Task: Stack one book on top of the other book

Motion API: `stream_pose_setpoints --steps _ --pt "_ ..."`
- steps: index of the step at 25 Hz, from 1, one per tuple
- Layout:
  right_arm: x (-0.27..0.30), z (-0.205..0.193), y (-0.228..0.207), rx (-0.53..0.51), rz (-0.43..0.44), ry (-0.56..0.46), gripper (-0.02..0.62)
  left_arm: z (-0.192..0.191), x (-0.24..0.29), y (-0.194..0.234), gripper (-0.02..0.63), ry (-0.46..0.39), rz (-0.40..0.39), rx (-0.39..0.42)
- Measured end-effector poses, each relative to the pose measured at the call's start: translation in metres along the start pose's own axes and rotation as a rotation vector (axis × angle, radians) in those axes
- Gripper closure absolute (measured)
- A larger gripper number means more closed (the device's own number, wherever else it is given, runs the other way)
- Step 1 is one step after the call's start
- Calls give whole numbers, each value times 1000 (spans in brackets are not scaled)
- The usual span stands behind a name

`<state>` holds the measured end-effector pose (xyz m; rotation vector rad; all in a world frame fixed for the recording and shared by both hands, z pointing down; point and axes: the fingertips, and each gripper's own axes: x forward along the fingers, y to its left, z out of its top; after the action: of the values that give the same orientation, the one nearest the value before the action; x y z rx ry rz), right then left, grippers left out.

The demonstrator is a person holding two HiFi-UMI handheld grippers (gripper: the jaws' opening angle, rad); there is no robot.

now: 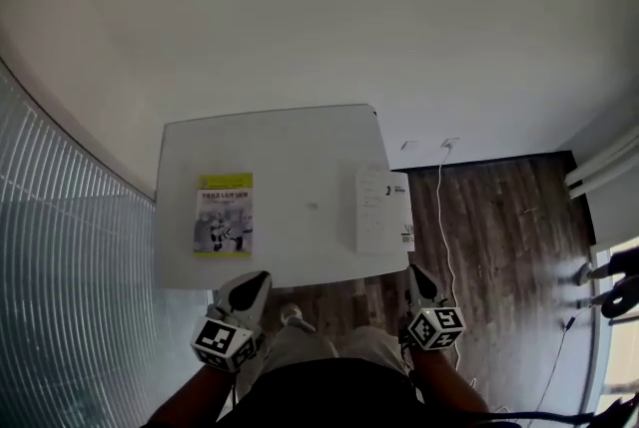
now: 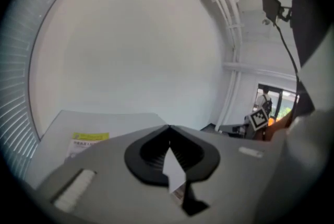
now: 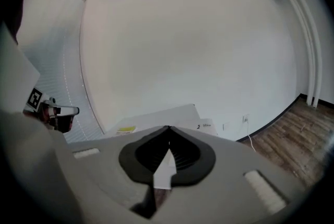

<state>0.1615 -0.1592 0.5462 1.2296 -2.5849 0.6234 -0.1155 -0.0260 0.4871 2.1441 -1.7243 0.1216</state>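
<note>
L gripper [image 1: 250, 288] and R gripper [image 1: 420, 282] both sit short of the table's [image 1: 300, 142] near edge, close to the person's body, tips aimed fwd over it and a bit down. L jaws [image 2: 168, 128]: tips meet, nothing btwn them, empty. R jaws [image 3: 168, 128]: same, closed tip to tip, nothing held. Judgement: no grasp begun; both tools are parked one per book, each roughly facing its own target, so either could go first. Yellow book [image 1: 224, 214] lies flat on the table, ahead of the L gripper and slightly to its outer side, well clear of the tips; it also shows low and left of the jaws in the L gripper view [image 2: 90, 140]. Its long axis runs near-to-far, about in line w/ the L gripper's pointing line; the yellow title band is at the far end, so the cover reads upright from the person's side. White book [image 1: 379, 210] lies flat, ahead of the R gripper and a little inboard of it, at the table's right edge, seemingly hanging just past it. Its long axis is also near-to-far, approx parallel to the yellow one. The books are well apart, w/ bare tabletop btwn them. Judgement: the overhang gives closed jaws no purchase yet; they'd need to open before taking an edge.
</note>
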Motion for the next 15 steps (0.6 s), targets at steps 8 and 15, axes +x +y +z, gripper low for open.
stream_pose_setpoints --steps 8,15 --pt "9 13 -1 127 -7 -10 592 15 58 15 603 56 -146 99" --pt "61 22 -30 165 -15 0 593 39 103 32 603 57 -108 74"
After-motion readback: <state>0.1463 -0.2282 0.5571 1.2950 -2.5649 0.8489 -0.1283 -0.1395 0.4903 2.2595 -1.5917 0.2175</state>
